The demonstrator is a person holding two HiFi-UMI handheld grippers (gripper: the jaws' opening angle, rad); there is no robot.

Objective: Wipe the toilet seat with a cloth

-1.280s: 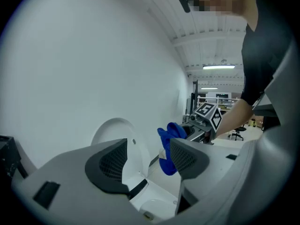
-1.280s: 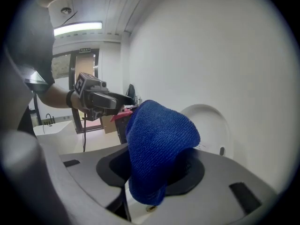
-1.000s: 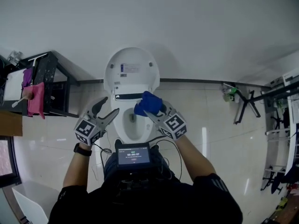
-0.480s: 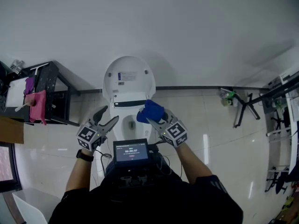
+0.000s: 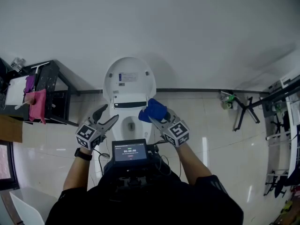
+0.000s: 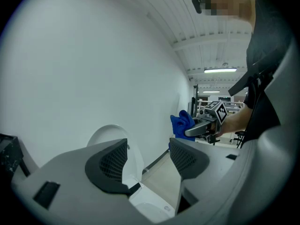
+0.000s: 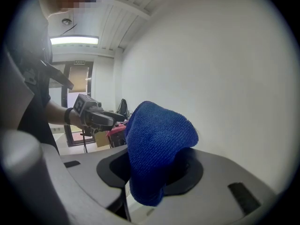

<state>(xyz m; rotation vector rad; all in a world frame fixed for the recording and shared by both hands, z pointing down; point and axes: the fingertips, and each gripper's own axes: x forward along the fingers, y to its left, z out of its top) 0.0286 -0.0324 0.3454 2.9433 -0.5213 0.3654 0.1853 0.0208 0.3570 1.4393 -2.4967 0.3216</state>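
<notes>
A white toilet stands against the wall with its lid raised; the bowl and seat show between my two grippers. My right gripper is shut on a bunched blue cloth, held above the right side of the seat. The cloth fills the space between the right jaws. My left gripper hangs open over the seat's left side with nothing between its jaws. In the left gripper view the raised lid and the cloth show ahead.
A black shelf with a pink cloth stands left of the toilet. A screen device hangs at my chest. Black metal stands sit on the tiled floor at right. A white bin is at lower left.
Over the second the view shifted, so the toilet sits lower in frame. Both grippers stay over the seat, the right one moving slightly right with the cloth.
</notes>
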